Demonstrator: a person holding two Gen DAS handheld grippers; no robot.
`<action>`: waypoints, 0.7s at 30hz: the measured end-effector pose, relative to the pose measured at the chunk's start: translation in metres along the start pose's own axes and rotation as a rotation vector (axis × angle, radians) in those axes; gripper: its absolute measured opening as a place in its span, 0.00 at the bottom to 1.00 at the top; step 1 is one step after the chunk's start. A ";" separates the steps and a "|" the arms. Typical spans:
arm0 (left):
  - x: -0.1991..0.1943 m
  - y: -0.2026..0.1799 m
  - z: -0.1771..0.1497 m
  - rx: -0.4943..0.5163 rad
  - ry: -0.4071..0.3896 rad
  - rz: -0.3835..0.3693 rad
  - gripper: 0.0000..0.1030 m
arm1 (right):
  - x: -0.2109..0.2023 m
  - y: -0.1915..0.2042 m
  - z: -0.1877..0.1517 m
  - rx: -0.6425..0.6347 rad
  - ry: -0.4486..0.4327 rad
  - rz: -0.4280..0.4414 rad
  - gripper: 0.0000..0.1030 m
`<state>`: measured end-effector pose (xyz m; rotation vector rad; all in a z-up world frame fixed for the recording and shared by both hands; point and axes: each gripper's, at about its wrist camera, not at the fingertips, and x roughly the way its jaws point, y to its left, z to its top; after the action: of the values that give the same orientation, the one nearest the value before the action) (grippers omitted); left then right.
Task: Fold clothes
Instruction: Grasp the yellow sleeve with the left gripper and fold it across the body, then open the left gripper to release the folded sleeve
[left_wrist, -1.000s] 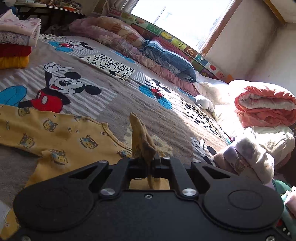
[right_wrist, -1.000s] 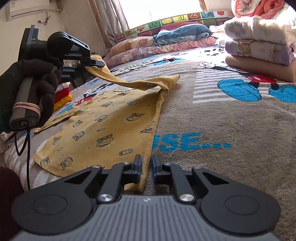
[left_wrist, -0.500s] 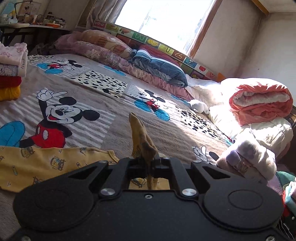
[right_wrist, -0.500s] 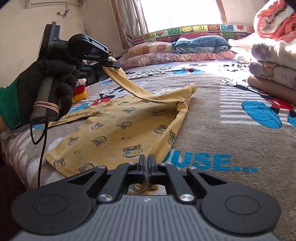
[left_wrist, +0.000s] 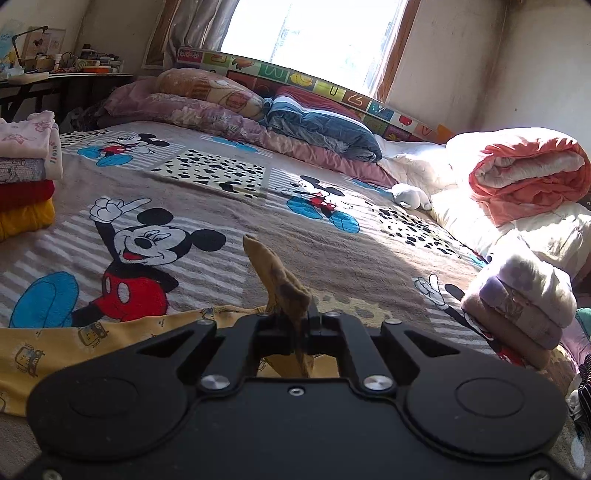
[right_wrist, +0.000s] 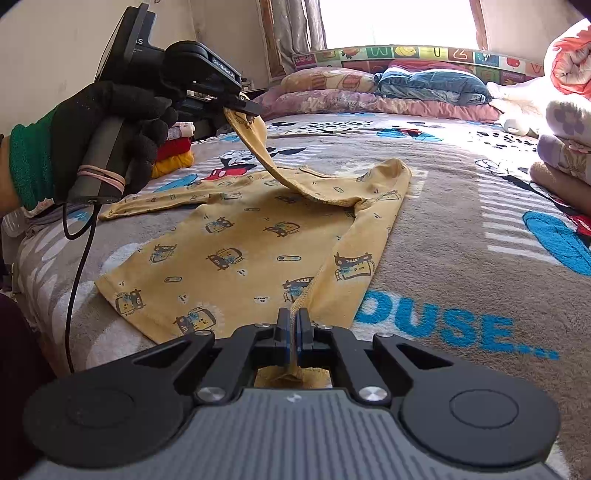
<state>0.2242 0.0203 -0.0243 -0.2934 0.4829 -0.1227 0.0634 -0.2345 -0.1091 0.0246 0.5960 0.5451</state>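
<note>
Yellow shirt (right_wrist: 236, 254) with a small car print lies on the bed (right_wrist: 461, 229), spread over a grey cartoon-mouse blanket, its body flat and one sleeve stretched out to the left. Its right side is folded up along a seam, and both tools hold that raised edge.

Left tool (right_wrist: 243, 105), gripped by a black-gloved hand (right_wrist: 110, 125) with a green cuff, is pressed together on the far cuff of the other sleeve, which hangs from it in a slack strip down to the shoulder of the garment. In the left wrist view the same tool (left_wrist: 291, 321) shows a crumpled tip of yellow cloth standing up between its closed fingers.

Right tool (right_wrist: 294, 325) sits at the near hem, pinching the stitched edge between its blue pads (right_wrist: 303, 332); the fabric runs through and bunches behind them.

At the far left edge of the bed stands a stack of folded clothes (left_wrist: 26, 188). On the right are rolled quilts (left_wrist: 528, 173), and pillows (left_wrist: 325, 125) line the far side under the window.
</note>
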 end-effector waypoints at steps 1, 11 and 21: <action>-0.002 0.001 0.002 -0.001 -0.008 -0.002 0.03 | -0.001 0.001 0.001 -0.002 -0.006 0.001 0.05; -0.012 0.016 0.004 0.036 -0.053 0.010 0.03 | -0.007 0.008 0.008 -0.015 -0.030 0.028 0.05; -0.007 0.045 -0.036 0.010 0.029 0.078 0.03 | 0.009 0.018 -0.001 -0.031 0.029 0.036 0.09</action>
<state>0.2032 0.0551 -0.0651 -0.2629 0.5215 -0.0531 0.0609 -0.2150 -0.1115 -0.0025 0.6164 0.5900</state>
